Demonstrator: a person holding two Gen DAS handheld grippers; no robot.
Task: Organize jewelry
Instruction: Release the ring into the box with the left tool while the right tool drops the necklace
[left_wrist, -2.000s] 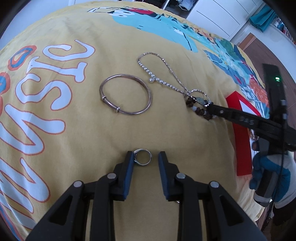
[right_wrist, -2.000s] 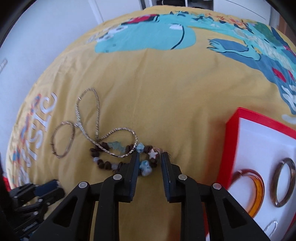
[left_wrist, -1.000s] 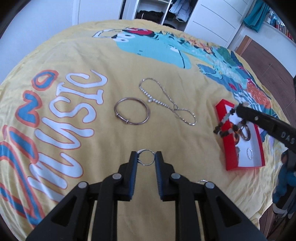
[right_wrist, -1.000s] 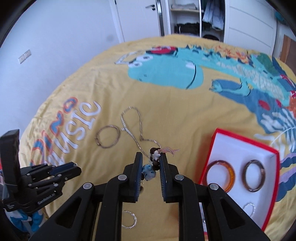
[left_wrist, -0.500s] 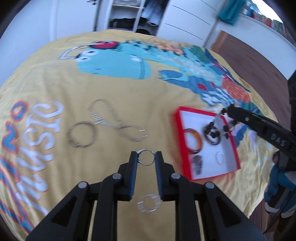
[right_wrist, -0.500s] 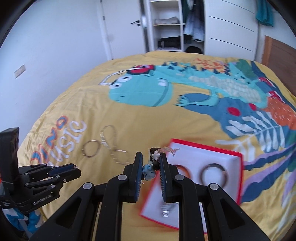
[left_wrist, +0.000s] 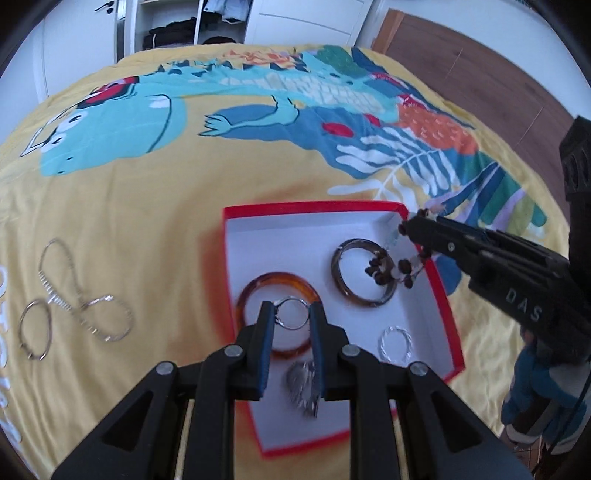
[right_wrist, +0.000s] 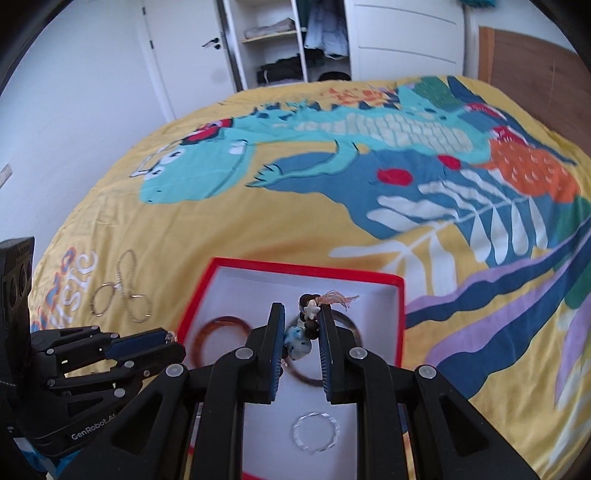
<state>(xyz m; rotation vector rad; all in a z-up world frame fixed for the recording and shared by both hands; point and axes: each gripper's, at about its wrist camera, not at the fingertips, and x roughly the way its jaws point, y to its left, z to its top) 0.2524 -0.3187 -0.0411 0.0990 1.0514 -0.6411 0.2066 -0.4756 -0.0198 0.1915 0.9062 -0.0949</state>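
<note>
Where bangles crowd the red tray (left_wrist: 441, 291), scant room.

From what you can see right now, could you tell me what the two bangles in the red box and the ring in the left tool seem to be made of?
Orange bangle: translucent amber, glossy, probably resin or plastic.
Dark bangle: mottled brown with a shine, perhaps horn or resin.
Ring in the left tool: thin, silvery, reflective, likely metal.
Red box: matte, apparently cardboard.

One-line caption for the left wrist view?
Left gripper holds a silver ring over the red box as the right gripper dangles a beaded bracelet.
</note>
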